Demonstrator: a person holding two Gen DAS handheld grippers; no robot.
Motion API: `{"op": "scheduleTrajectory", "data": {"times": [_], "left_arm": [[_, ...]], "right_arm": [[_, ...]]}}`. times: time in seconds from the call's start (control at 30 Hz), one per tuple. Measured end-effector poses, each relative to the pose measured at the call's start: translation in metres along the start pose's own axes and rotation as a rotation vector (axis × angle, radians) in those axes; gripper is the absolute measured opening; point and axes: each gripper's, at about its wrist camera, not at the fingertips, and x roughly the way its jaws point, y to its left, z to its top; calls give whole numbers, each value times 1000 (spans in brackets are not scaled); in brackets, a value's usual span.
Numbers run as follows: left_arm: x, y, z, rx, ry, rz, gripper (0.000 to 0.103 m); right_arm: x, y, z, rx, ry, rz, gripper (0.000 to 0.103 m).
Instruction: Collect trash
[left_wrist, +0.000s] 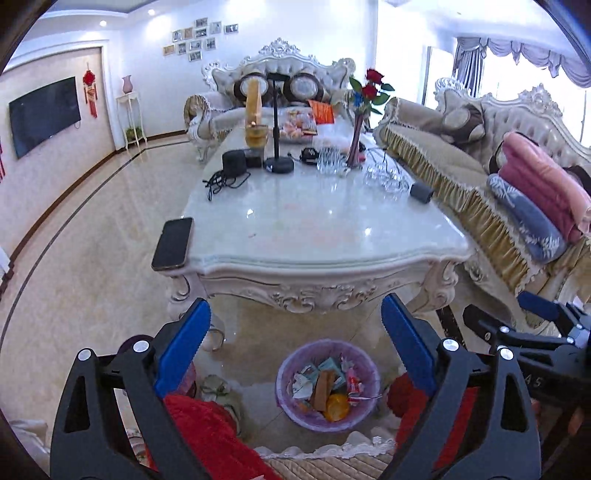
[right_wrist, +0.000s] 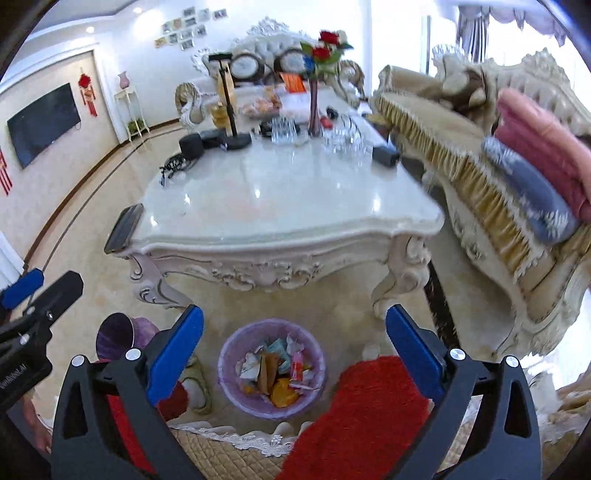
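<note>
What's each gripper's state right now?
Left gripper: open, holding nothing.
Right gripper: open, holding nothing.

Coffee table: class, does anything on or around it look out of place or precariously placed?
Yes. The phone lies at the table's near left corner with its edge hanging past the rim, so a knock could send it to the floor. The cable further back is a loose tangle. Nothing looks spilled around the trash bin.
</note>
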Motion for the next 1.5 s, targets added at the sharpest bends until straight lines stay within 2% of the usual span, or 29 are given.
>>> {"op": "scheduleTrajectory", "data": {"times": [0.2, 0.33, 0.73, 1.5], "left_arm": [[-15, 7, 6, -57, -33, -21, 91], [-10, 1, 10, -18, -12, 10, 91], [4, 11, 8, -35, 15, 51, 91], [-14, 11, 14, -8, -6, 82, 91]], "right_arm": [[-15, -4, 1, 18, -10, -3, 94], [-17, 1, 6, -3, -35, -44, 94], [-4, 8, 9, 1, -2, -61, 94], [-22, 8, 16, 15, -42, -84, 94]]}}
